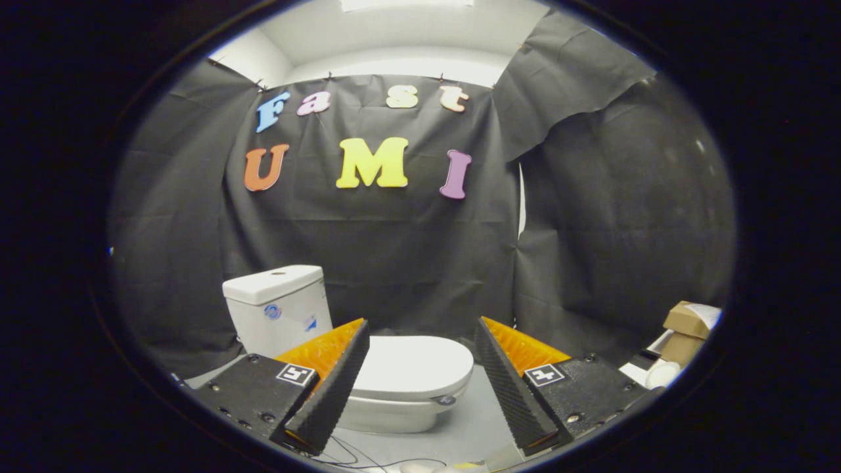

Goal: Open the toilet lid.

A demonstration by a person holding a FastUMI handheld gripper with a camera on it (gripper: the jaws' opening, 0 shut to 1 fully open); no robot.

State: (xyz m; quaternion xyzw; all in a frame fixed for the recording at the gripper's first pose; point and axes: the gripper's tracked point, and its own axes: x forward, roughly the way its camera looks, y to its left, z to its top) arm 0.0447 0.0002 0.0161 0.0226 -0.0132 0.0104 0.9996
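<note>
Two fingers are sitting wide apart right now, released and gripping nothing, with a big gap of grey floor showing between them. Some thin cables are trailing across the floor right under the tips. Just past the gap I'm looking at the toilet lid, which is lying flat and closed on the bowl. It's sitting ahead and a touch toward my left finger, and that finger is partly covering its left side. The lid's long axis is running from the rounded front edge on the right back to the cistern on the left, so I'm guessing the hinge is at the cistern end and the free front lip is what I'm going for. Off to the right some cardboard boxes are stacked near the black cloth wall.
</note>
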